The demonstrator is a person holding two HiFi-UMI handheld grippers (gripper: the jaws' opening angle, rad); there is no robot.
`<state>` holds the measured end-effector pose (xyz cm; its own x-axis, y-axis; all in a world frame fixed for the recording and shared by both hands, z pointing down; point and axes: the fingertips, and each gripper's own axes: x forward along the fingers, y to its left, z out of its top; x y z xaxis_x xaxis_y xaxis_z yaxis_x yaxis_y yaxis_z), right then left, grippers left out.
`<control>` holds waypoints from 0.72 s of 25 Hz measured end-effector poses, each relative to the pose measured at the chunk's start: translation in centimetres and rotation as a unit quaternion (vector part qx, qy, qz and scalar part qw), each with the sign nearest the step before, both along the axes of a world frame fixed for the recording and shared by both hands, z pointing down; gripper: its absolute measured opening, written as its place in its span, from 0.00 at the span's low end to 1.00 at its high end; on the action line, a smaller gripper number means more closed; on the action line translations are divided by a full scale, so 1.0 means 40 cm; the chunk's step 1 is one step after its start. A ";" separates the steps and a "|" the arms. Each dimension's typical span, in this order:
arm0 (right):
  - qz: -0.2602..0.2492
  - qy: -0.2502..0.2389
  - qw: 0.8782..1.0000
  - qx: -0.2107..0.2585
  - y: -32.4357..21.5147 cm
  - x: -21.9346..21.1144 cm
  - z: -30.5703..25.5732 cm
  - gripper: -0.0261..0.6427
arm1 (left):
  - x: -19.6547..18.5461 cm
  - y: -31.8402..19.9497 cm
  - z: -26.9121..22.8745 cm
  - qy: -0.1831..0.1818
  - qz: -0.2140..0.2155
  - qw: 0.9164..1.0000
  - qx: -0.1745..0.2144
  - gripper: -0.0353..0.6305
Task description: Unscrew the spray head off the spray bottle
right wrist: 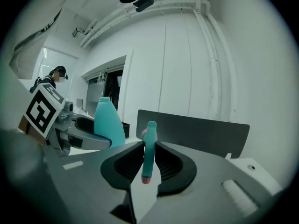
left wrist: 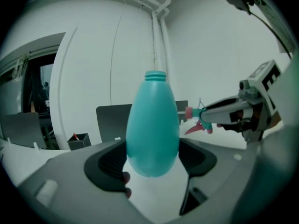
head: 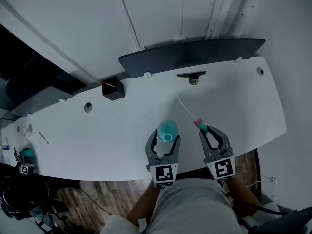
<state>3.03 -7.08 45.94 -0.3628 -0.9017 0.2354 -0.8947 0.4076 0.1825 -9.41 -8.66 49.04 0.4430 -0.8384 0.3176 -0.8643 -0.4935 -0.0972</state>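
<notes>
While I watched the head view, the left gripper had its fingers clamped on the teal spray bottle, which stood upright above the near edge of the white table. Just beside it, the right gripper pinched the teal-and-pink spray head, already off the bottle, with its white dip tube slanting away over the table. A black box sat well apart at the table's far side.

From the left gripper view, both pads pressed the bottle's rounded lower body. Its threaded neck was bare and open at the top. The right gripper showed at the right with the spray head in its tips, near the bottle but not touching it.

From the right gripper view, the jaws were closed on the spray head's narrow body, which stood upright between them. The bottle appeared to the left, gripped by the left gripper.
</notes>
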 end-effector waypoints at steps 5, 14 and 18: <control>0.018 -0.026 0.999 0.019 0.048 0.034 -0.023 0.16 | 0.039 0.070 -0.004 0.004 0.003 1.000 0.005 0.57; -0.025 -0.050 0.998 0.036 0.205 0.159 -0.064 0.15 | 0.181 0.276 -0.053 -0.007 -0.033 0.999 0.030 0.57; -0.027 -0.066 0.996 0.052 0.294 0.229 -0.059 0.16 | 0.249 0.363 -0.035 -0.017 -0.044 0.999 0.025 0.57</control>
